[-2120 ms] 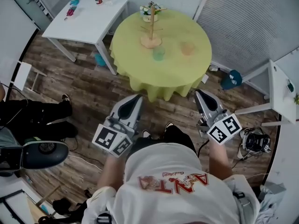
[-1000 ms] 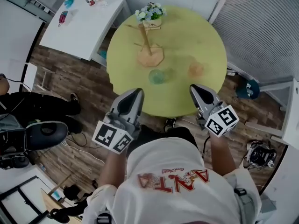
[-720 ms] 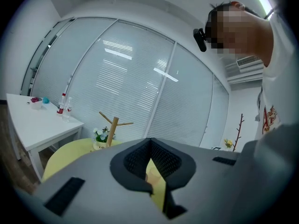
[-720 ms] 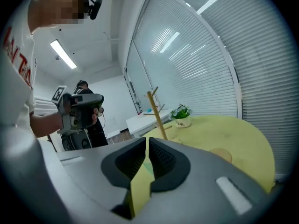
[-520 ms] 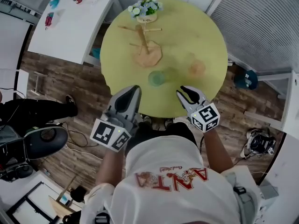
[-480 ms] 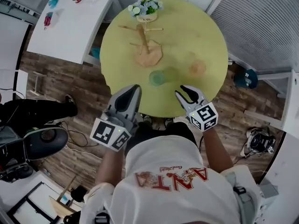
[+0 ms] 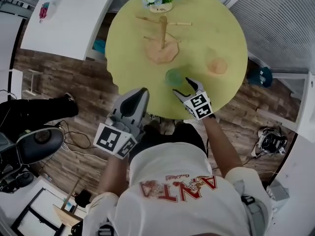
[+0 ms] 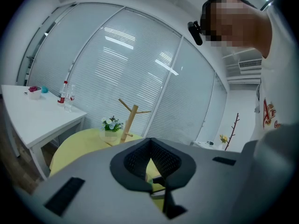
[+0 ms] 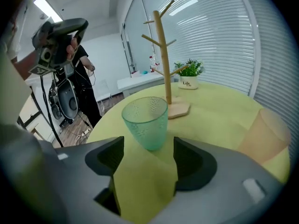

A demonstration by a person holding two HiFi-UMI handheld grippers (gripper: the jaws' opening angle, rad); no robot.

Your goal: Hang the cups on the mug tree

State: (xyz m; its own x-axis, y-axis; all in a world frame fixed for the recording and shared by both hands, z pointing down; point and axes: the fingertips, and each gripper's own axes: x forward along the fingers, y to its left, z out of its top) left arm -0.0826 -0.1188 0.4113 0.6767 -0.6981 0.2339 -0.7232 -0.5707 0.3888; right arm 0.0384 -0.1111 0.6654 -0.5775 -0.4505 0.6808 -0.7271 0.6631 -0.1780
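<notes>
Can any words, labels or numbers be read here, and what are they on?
"ANTA": red print on the person's white shirt, seen upside down.
Small script by it: too blurred to read.
Label on the flower pot: too small to read.
Labels on the bottles on the white table: too small to read.

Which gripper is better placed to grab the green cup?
Right. The right gripper has just opened its jaws, nothing between them, and points straight at the green cup just ahead on the yellow table. The left gripper is shut, back by the table's edge.

Green cup point(image 9: 145, 120) just ahead of fingers point(image 9: 103, 158)
</notes>
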